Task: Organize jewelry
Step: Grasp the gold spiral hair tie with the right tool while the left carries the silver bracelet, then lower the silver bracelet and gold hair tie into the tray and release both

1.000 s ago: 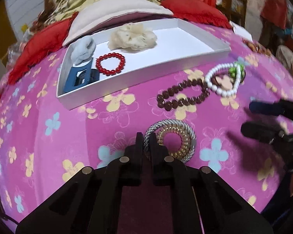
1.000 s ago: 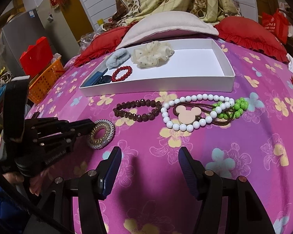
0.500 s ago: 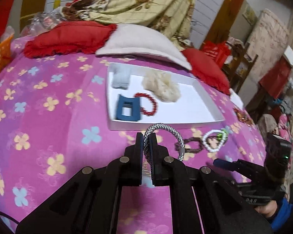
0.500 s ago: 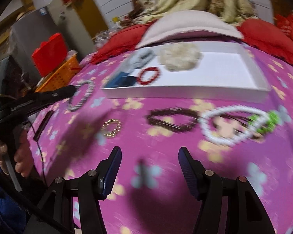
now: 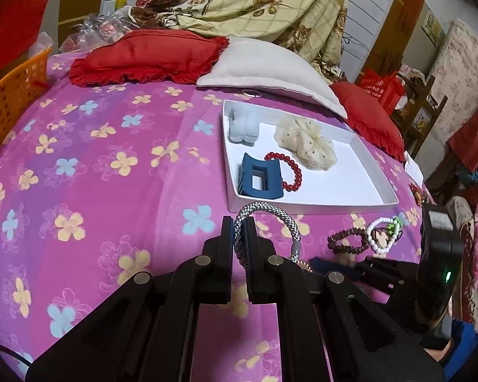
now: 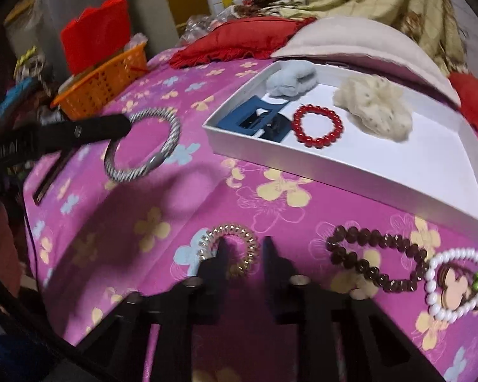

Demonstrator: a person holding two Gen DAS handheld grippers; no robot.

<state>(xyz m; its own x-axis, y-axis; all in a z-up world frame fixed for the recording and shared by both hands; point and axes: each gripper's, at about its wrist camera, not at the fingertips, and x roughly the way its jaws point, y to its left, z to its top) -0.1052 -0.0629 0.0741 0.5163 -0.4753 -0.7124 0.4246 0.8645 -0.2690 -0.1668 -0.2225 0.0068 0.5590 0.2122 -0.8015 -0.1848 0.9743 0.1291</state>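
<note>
My left gripper (image 5: 238, 232) is shut on a silver braided bracelet (image 5: 271, 216) and holds it in the air, left of the white tray (image 5: 315, 205); it also shows in the right wrist view (image 6: 143, 146). My right gripper (image 6: 243, 250) is open, its fingers astride a gold spiral hair tie (image 6: 231, 251) on the pink cover. The tray holds a blue claw clip (image 5: 259, 180), a red bead bracelet (image 5: 290, 168), a cream scrunchie (image 5: 306, 141) and a pale blue scrunchie (image 5: 243, 125).
A dark brown bead bracelet (image 6: 376, 254) and a white pearl bracelet with a mouse charm (image 6: 455, 281) lie right of the hair tie. Red cushions (image 5: 149, 55) and a white pillow (image 5: 267, 67) lie behind the tray. An orange basket (image 6: 105, 82) stands at the left.
My left gripper lifted the silver bracelet off the cover and carried it up to the left. My right gripper moved left to the gold hair tie and narrowed around it.
</note>
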